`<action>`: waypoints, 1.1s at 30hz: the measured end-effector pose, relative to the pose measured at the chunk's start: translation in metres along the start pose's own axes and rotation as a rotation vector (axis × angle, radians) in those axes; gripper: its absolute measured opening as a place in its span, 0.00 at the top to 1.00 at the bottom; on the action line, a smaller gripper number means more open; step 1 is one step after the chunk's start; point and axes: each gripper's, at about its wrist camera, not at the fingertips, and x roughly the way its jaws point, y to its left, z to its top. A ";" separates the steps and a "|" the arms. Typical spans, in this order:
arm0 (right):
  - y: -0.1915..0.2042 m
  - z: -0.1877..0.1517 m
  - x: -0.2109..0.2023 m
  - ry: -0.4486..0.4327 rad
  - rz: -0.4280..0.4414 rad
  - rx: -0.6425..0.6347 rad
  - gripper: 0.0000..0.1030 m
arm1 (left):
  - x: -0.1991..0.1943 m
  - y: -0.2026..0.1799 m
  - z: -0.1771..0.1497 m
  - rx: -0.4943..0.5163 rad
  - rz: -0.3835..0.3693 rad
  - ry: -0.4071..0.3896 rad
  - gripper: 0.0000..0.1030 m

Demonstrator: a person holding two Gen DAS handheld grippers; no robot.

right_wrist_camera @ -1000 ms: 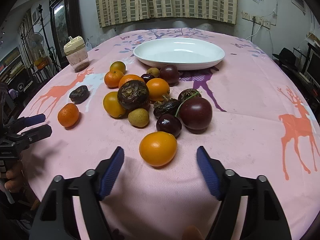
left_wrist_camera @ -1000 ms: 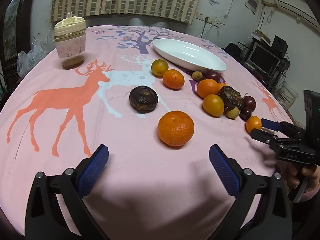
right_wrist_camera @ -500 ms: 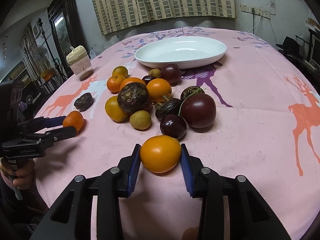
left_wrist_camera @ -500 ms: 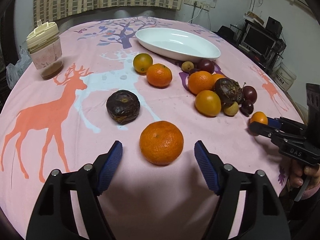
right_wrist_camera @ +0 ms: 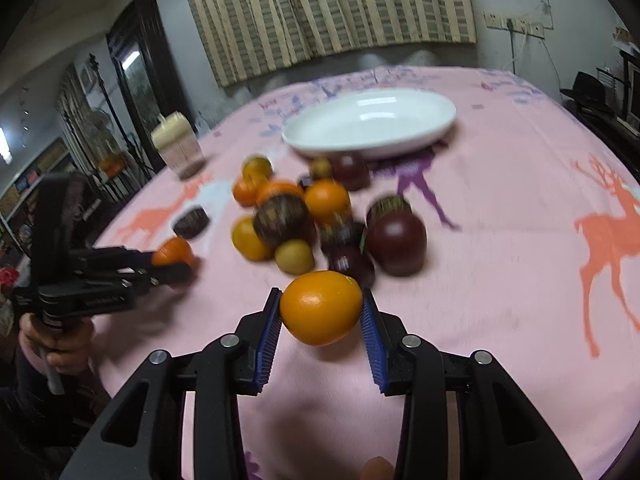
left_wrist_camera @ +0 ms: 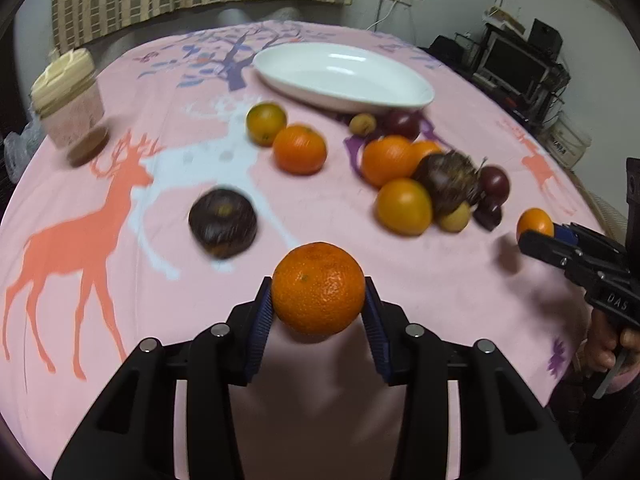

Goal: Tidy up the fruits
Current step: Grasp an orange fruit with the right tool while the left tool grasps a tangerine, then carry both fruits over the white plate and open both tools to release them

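left wrist view: our left gripper [left_wrist_camera: 319, 312] pinches a mandarin [left_wrist_camera: 319, 287] just above the cloth [left_wrist_camera: 120, 280], the dish [left_wrist_camera: 344, 76] well beyond. right wrist view: our right gripper [right_wrist_camera: 320, 324] clamps a yellow-orange fruit [right_wrist_camera: 321, 307] near the pile [right_wrist_camera: 320, 220]. we judge both picks made; next we carry each fruit over the pile and into the dish.

Fruit pile [right_wrist_camera: 320, 220] in right wrist view smeared w/ motion blur, small dark pieces can't be told apart. Jar [left_wrist_camera: 68, 96] and dark round fruit [left_wrist_camera: 223, 222] in left wrist view blurred too, jar contents unclear. Right tool [left_wrist_camera: 538, 236] in left view: only fingers show, body cut by frame edge. Both pink desk [right_wrist_camera: 500, 240] near edges hidden under tool bodies
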 end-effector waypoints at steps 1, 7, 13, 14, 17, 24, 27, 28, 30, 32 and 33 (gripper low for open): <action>0.000 0.010 -0.004 -0.025 0.001 -0.009 0.62 | -0.005 -0.001 0.009 0.004 0.000 -0.024 0.59; -0.021 0.095 0.018 -0.107 -0.016 0.019 0.62 | 0.001 -0.009 0.103 0.012 -0.030 -0.155 0.59; -0.053 0.162 0.105 -0.006 -0.143 0.054 0.62 | 0.075 -0.012 0.185 -0.005 0.029 -0.077 0.59; -0.058 0.169 0.120 0.023 -0.163 0.054 0.62 | 0.086 -0.011 0.192 -0.005 0.040 -0.057 0.59; -0.064 0.179 0.148 0.079 -0.199 0.040 0.62 | 0.116 -0.009 0.204 -0.008 0.093 0.006 0.59; -0.071 0.175 0.181 0.188 -0.215 0.021 0.61 | 0.158 -0.009 0.211 0.001 0.107 0.108 0.59; -0.067 0.172 0.183 0.208 -0.227 -0.004 0.58 | 0.162 -0.012 0.210 0.017 0.120 0.113 0.58; -0.065 0.172 0.183 0.211 -0.239 -0.017 0.51 | 0.161 -0.014 0.210 0.023 0.127 0.118 0.57; -0.061 0.173 0.174 0.205 -0.270 -0.028 0.31 | 0.148 -0.012 0.210 0.014 0.166 0.100 0.43; -0.055 0.174 0.151 0.169 -0.242 -0.020 0.24 | 0.123 -0.010 0.209 0.011 0.191 0.040 0.24; -0.054 0.174 0.138 0.143 -0.220 -0.017 0.20 | 0.104 -0.009 0.207 0.019 0.202 -0.010 0.13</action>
